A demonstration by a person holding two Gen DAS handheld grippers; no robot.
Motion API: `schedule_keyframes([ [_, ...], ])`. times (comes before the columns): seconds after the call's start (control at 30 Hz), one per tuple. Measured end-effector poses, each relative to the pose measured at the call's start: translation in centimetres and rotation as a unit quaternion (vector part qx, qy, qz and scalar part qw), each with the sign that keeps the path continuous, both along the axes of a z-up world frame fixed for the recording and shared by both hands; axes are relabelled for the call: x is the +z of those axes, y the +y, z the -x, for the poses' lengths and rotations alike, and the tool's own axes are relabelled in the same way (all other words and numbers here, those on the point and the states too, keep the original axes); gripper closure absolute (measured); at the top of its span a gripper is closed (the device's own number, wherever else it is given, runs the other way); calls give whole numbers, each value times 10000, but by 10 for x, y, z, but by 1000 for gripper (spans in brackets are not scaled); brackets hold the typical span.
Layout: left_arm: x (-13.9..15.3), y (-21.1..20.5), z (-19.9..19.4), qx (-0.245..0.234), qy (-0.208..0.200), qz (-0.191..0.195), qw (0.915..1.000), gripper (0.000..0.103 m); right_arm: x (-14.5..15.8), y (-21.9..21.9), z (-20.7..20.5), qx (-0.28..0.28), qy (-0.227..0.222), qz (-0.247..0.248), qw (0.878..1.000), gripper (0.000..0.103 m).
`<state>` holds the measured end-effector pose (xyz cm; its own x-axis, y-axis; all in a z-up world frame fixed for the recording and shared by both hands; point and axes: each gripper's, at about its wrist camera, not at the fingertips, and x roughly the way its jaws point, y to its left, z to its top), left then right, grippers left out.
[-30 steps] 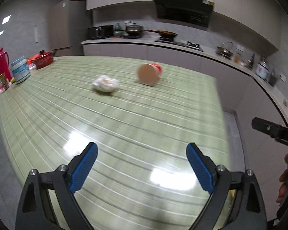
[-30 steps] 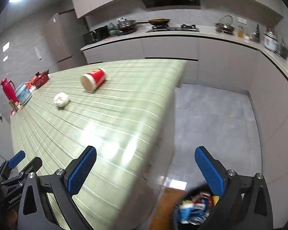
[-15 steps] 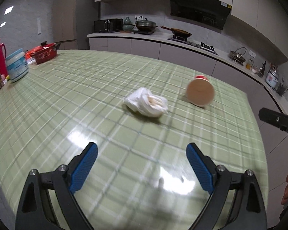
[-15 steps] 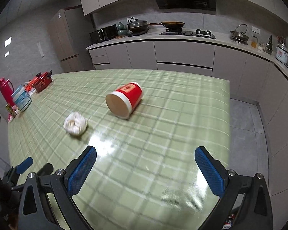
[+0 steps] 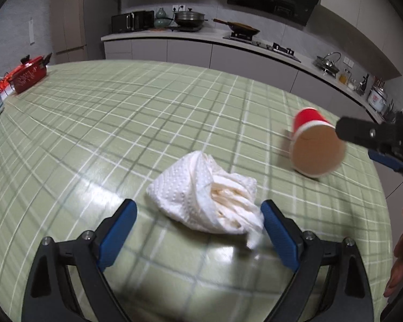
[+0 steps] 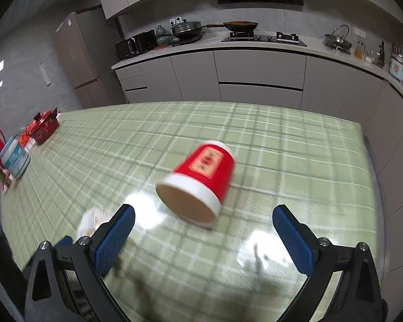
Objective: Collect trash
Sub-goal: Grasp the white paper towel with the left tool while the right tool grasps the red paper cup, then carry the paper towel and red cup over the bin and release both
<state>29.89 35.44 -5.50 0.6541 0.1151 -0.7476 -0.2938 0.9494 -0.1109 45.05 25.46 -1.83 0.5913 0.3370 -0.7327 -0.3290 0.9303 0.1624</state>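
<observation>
**Both grippers lined up on trash, nothing gripped**

My left gripper (image 5: 198, 216) was spread wide, holding nothing, with the crumpled paper towel (image 5: 205, 200) lying on the green checked table (image 5: 121, 123) right at the fingertips, its edge near the right pad. My right gripper (image 6: 202, 224) was wide apart too, empty, facing the red paper cup (image 6: 198, 181) tipped on its side, mouth toward me. Risks as I judged them: the cup could roll away if a finger nudged it; closing hard could crush it; the loose towel tail could slip out of a shallow pinch.
</observation>
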Motion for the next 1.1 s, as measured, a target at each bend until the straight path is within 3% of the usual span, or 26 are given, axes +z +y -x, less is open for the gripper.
schedule_keyframes([
  [0.07,-1,14,-5,60,27,155,9999,10,-5,13,-11,19,56,16,10000,0],
  [0.2,1,28,-10,129,-8,95,9999,10,-22,29,-28,-28,180,124,9998,0],
  [0.4,-3,43,-18,106,51,328,9994,14,-38,31,-40,-125,324,86,9994,0],
  [0.43,-3,42,-18,90,58,324,9994,15,-39,32,-41,-101,318,82,9994,4],
  [0.47,-3,41,-17,71,57,319,9994,18,-40,32,-41,-80,314,80,9994,9],
  [0.5,-3,41,-18,47,41,332,9994,21,-41,33,-41,-33,331,92,9994,23],
  [0.57,-2,40,-17,-48,15,335,9994,37,-40,32,-42,21,308,84,9995,24],
  [0.67,1,37,-22,-142,-18,392,9991,51,-37,26,-39,61,268,12,9996,30],
  [1.1,23,25,-3,-179,-438,566,9973,61,-14,-9,-6,89,-37,-69,9999,37],
])
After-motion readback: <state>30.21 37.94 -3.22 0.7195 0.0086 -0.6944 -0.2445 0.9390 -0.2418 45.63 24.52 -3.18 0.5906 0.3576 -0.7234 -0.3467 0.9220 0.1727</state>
